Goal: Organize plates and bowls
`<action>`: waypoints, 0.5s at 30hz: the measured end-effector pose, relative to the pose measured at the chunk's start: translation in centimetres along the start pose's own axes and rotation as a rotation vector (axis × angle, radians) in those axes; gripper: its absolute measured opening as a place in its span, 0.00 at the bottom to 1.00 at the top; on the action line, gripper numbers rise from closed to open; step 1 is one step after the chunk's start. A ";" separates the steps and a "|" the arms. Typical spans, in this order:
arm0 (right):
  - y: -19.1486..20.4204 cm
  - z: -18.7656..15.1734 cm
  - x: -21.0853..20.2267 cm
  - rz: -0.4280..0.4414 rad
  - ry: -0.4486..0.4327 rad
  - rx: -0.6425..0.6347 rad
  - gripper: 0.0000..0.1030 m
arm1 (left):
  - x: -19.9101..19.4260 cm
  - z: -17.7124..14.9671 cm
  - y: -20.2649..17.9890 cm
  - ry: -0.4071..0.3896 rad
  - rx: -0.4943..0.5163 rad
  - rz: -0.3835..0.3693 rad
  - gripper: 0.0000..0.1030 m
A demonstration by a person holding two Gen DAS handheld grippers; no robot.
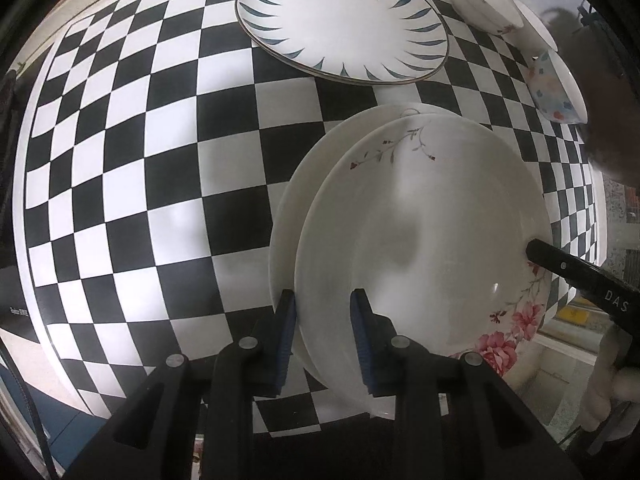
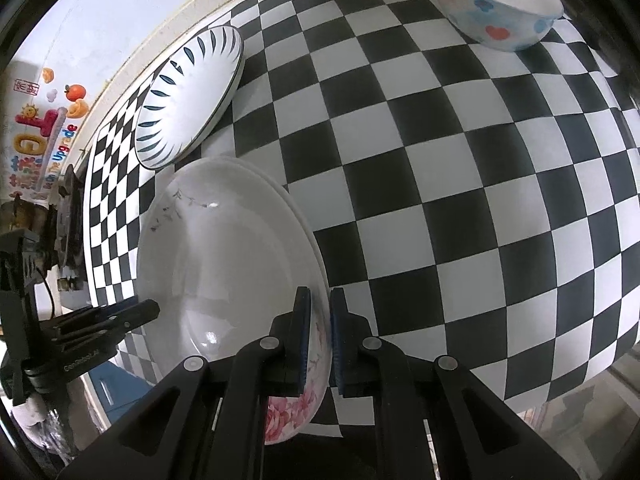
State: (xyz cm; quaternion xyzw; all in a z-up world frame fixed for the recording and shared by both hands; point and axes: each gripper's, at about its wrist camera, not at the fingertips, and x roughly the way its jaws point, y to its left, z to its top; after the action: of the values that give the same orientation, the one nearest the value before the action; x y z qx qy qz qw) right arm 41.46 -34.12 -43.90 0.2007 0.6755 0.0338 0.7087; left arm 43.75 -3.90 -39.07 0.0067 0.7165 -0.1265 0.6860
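Observation:
A white plate with pink flowers (image 1: 420, 240) lies on top of a second white plate (image 1: 292, 208), slightly offset. My left gripper (image 1: 324, 336) has its pads either side of the top plate's near rim, with a visible gap. My right gripper (image 2: 319, 340) is shut on the flowered plate's (image 2: 224, 264) right rim; its finger also shows in the left wrist view (image 1: 580, 276). A blue-petal plate (image 1: 344, 20) sits on another plate at the back. A white floral bowl (image 1: 484, 0) and a spotted bowl (image 1: 556, 88) stand at the far right.
A black-and-white checkered cloth (image 1: 140, 160) covers the table. The table's right edge (image 2: 600, 364) drops off close by. A wall with colourful stickers (image 2: 44, 128) runs along the left side in the right wrist view.

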 end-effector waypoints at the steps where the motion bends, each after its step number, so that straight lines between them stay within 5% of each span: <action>1: 0.0 0.0 0.1 -0.004 0.004 0.003 0.11 | -0.1 0.0 0.0 0.000 0.000 0.003 0.24; 15: 1.3 -0.6 0.1 -0.077 0.031 -0.038 0.13 | -0.5 -0.4 -0.6 -0.006 -0.013 0.040 0.24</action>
State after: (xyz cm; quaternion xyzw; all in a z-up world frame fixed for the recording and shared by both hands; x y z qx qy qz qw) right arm 41.13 -32.73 -43.61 0.1607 0.6927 0.0223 0.7027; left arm 43.23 -4.31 -38.48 0.0164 0.7149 -0.1079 0.6906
